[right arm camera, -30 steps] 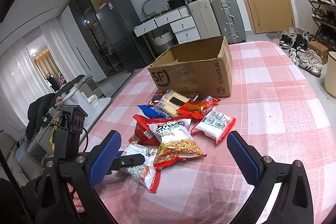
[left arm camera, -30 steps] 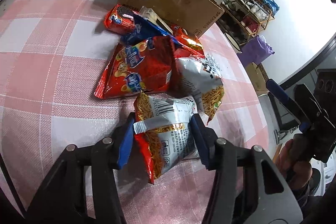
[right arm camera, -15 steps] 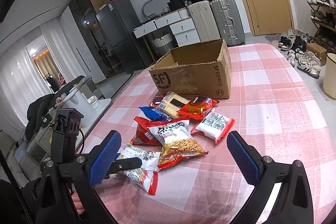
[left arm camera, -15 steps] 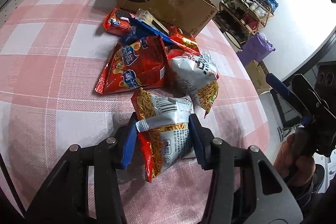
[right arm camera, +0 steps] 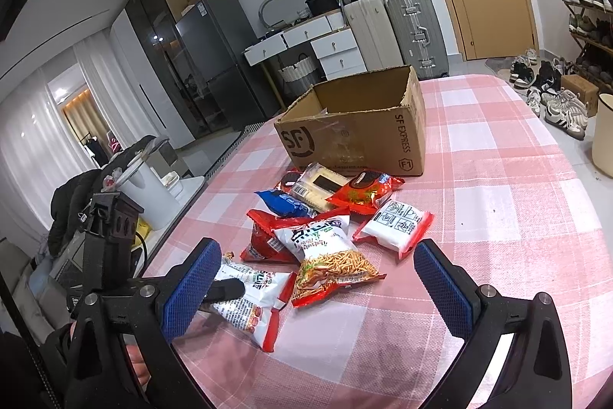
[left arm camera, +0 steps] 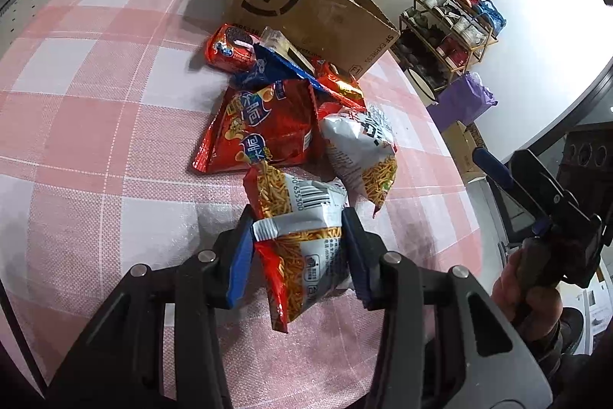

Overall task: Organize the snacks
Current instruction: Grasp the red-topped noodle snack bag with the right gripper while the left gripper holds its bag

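My left gripper (left arm camera: 297, 248) is shut on a silver and red noodle-snack bag (left arm camera: 302, 240), held just above the pink checked table; the bag also shows in the right wrist view (right arm camera: 249, 298). Several snack packets lie in a pile beyond it: a red chip bag (left arm camera: 264, 129), a second noodle-snack bag (right arm camera: 329, 255), a white packet (right arm camera: 394, 229), a blue packet (right arm camera: 285, 204), a red cookie pack (left arm camera: 230, 48). An open cardboard box (right arm camera: 356, 133) stands behind the pile. My right gripper (right arm camera: 318, 282) is open and empty, hovering near the table's front.
The round table (right arm camera: 517, 198) has bare cloth to the right of the pile and box. Its edge drops off at left and right. Suitcases (right arm camera: 413, 29), drawers, a fridge and a shoe rack (left arm camera: 452, 25) stand around the room.
My left gripper has closed tighter on the noodle-snack bag and lifted it slightly, pulling it away from the pile. The right gripper has stayed open, almost still.
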### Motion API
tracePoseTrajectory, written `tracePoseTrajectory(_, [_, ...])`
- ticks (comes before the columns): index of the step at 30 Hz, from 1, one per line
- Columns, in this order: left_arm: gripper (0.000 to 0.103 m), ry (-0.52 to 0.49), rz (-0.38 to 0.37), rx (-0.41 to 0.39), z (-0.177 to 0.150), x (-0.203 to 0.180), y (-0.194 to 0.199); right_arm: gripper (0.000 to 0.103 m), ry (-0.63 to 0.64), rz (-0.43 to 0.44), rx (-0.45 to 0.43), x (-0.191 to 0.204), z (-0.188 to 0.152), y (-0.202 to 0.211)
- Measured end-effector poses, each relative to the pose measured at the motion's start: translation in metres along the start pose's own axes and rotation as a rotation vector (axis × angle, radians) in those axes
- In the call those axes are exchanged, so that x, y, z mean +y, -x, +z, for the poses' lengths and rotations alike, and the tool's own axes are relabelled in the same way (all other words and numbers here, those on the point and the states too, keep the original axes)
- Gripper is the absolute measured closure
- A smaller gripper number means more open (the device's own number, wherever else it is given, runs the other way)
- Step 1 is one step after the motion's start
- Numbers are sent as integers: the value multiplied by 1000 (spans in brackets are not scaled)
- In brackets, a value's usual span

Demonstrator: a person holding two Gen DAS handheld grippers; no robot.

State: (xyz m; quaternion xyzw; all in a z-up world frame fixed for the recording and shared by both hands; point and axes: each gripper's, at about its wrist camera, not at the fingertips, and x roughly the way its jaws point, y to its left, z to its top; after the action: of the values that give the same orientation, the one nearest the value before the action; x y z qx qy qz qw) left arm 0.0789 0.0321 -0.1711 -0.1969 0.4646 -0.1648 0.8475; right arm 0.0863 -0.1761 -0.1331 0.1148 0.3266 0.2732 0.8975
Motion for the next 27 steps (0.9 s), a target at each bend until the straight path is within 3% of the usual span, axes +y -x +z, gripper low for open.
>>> tracePoseTrajectory(24, [64, 56, -24, -52, -2, 38, 31, 1, 45, 27, 140, 3, -6, -60])
tracePoseTrajectory(27, [64, 69, -20, -50, -2, 43, 32, 6, 57, 52, 173, 3, -5, -73])
